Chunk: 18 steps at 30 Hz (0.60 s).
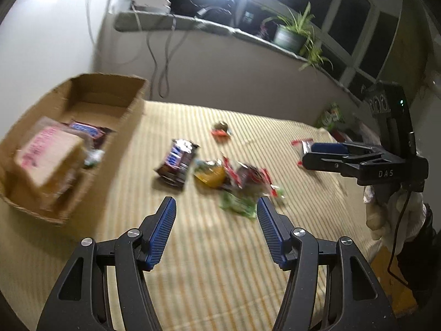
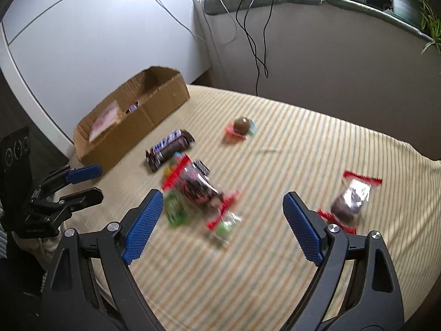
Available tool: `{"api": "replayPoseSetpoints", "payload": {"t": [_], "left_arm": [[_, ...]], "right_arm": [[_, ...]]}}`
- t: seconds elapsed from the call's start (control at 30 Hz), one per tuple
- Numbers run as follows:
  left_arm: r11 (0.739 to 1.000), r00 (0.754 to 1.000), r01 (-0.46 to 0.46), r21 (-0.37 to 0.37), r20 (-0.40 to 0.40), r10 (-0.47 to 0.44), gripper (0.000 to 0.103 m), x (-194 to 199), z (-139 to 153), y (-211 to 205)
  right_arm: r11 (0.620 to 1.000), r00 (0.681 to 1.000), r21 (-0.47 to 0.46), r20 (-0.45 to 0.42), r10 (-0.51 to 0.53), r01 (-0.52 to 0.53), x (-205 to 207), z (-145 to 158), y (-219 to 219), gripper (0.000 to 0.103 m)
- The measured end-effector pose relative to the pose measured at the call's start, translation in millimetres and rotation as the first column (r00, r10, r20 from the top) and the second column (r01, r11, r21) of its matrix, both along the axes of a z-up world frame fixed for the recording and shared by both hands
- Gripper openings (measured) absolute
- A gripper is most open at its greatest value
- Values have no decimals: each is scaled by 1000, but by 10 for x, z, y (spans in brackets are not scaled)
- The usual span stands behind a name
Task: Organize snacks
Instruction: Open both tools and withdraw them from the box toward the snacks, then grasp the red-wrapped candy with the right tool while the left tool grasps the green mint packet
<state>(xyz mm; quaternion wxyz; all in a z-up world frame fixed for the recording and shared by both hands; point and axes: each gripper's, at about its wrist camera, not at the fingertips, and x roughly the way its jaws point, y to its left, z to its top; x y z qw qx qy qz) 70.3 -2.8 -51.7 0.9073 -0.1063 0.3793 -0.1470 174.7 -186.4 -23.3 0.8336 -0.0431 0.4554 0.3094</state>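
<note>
A cardboard box sits at the left of the striped surface and holds a pink-labelled packet and a chocolate bar. A dark chocolate bar pack lies beside the box. A pile of red, green and orange wrapped snacks lies mid-surface. A round chocolate lies farther back. A red-edged packet lies at the right. My left gripper is open and empty above the surface, short of the pile. My right gripper is open and empty over the pile.
A striped cloth covers the surface. A wall with hanging cables stands behind it. A potted plant sits on the sill. A white cabinet stands behind the box. The right gripper also shows in the left wrist view.
</note>
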Motion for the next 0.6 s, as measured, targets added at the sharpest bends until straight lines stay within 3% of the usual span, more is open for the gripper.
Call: {"api": "replayPoseSetpoints", "payload": {"t": [0.2, 0.33, 0.6], "left_arm": [[997, 997, 66, 38, -37, -64, 59, 83, -108, -247], [993, 994, 94, 68, -65, -90, 58, 178, -192, -354], [981, 987, 139, 135, -95, -127, 58, 318, -286, -529]], "right_arm": [[993, 994, -39, -5, 112, -112, -28, -108, 137, 84], [975, 979, -95, -16, 202, -203, -16, -221, 355, 71], [948, 961, -158, -47, 273, -277, 158, -435, 547, 71]]}}
